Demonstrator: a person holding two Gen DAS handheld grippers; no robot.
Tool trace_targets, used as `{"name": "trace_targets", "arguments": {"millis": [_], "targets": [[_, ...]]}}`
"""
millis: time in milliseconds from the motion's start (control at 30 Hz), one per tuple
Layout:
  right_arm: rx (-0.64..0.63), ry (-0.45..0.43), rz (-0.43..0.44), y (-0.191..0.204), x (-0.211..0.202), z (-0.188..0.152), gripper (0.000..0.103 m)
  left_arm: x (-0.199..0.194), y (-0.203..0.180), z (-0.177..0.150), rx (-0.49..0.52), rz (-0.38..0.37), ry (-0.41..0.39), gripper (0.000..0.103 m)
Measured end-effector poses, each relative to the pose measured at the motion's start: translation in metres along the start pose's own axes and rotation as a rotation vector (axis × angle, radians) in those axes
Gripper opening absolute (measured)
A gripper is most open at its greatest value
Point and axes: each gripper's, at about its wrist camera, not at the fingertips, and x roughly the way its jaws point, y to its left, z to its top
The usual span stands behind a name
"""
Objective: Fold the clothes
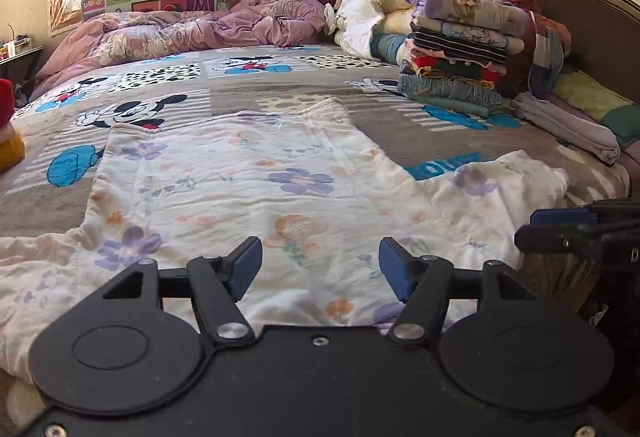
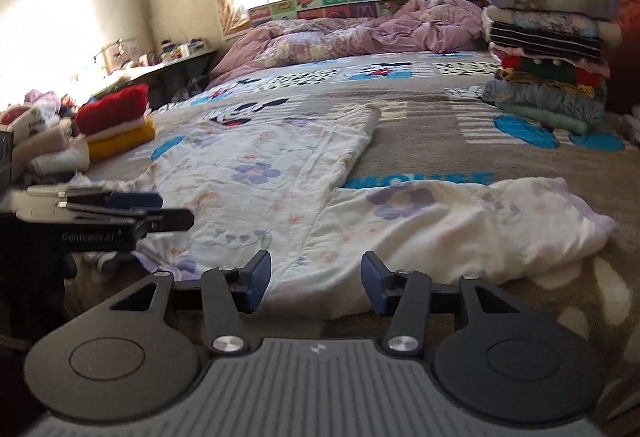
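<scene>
On the bed [image 1: 280,93], right in front of you, the floral garment [image 1: 256,181] lies spread over the cartoon blanket, body flat and running away toward the window, one sleeve [image 2: 472,213] trailing out to your right in a soft bunch. Your left hand-held gripper [image 1: 320,269] sits over the near hem with its blue pads [image 1: 246,267] well apart and nothing between them; your right hand-held gripper [image 2: 314,279] is likewise parted and empty, hovering at the garment's near edge. So you're between grips, by the look of it: cloth laid out, no fold started on that sleeve yet. Next move, I'd say, is to pinch the loose sleeve and the hem and carry them across the body, and that needs each pad pair down onto a single layer of thin, crumpled fabric without dragging the rest. Now the views split: the left camera catches the tall stack of folded clothes [image 1: 456,65] against the headboard, plus a lilac folded piece [image 1: 568,125] beside it; the right camera alone shows the red and yellow knits [image 2: 116,125] piled at the bed's left side and the sunlit desk [image 2: 160,65] beyond.
</scene>
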Motion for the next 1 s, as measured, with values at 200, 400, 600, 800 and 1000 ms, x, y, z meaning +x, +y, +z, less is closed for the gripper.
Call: {"name": "trace_targets", "arguments": {"millis": [200, 400, 600, 800, 1000], "targets": [[0.454, -0.075, -0.067, -0.091, -0.007, -0.008, 0.054, 0.003, -0.040, 0.000, 0.079, 0.013, -0.006, 0.072], [0.713, -0.131, -0.060, -0.148, -0.007, -0.020, 0.054, 0.012, -0.075, -0.002, 0.153, -0.001, 0.009, 0.074], [0.780, -0.176, -0.059, -0.177, 0.003, -0.012, 0.054, 0.028, -0.131, 0.000, 0.359, -0.009, -0.003, 0.074], [0.832, -0.177, -0.016, -0.196, 0.008, -0.008, 0.055, 0.055, -0.187, -0.007, 0.568, 0.004, 0.002, 0.074], [0.892, -0.160, 0.095, -0.215, 0.007, -0.007, 0.056, 0.077, -0.216, 0.005, 0.658, 0.047, -0.003, 0.072]]}}
